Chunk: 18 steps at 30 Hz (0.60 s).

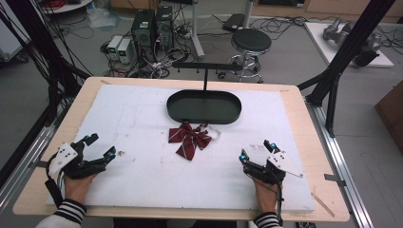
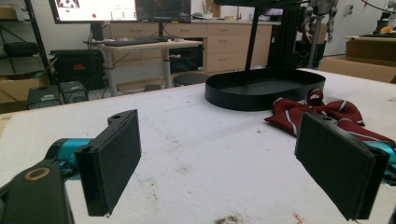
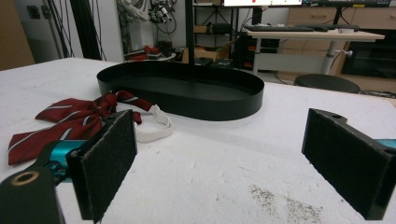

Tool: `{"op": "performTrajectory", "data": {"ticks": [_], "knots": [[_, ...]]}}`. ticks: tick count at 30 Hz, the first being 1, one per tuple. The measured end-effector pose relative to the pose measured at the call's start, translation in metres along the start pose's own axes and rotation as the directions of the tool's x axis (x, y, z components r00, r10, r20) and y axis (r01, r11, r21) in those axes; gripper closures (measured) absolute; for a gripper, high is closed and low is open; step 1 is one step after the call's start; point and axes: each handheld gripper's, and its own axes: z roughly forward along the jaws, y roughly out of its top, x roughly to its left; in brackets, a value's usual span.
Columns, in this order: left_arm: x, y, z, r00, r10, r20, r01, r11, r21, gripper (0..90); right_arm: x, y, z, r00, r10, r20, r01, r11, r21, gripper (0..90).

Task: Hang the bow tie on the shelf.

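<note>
A dark red striped bow tie [image 1: 189,139] with a white strap lies on the white mat, just in front of a black oval tray [image 1: 204,106] that has an upright stand. My left gripper [image 1: 100,146] rests open at the mat's front left, nothing between its jaws; in its own view the bow tie [image 2: 322,114] lies ahead to the right. My right gripper [image 1: 257,149] rests open at the front right, also holding nothing. In the right gripper view the bow tie [image 3: 74,120] and its strap [image 3: 154,125] lie ahead to the left, before the tray [image 3: 187,93].
The white mat [image 1: 142,175] covers a wooden table [image 1: 309,123]. A stool [image 1: 251,42], computer towers [image 1: 152,28] and cables stand on the floor beyond the far edge. Black frame posts [image 1: 351,47] rise at the right and left.
</note>
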Motion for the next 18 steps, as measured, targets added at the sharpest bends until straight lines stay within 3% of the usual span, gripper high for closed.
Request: {"op": "performTrajectory", "data": {"ticks": [18], "knots": [[-0.0007, -0.0003, -0.0004, 1.0000, 0.003, 0.004, -0.003, 0.9999, -0.011, 14.9, 0.0014, 0.0003, 0.0008, 0.9999, -0.013, -0.004, 0.013, 1.000, 0.008, 9.1]]}}
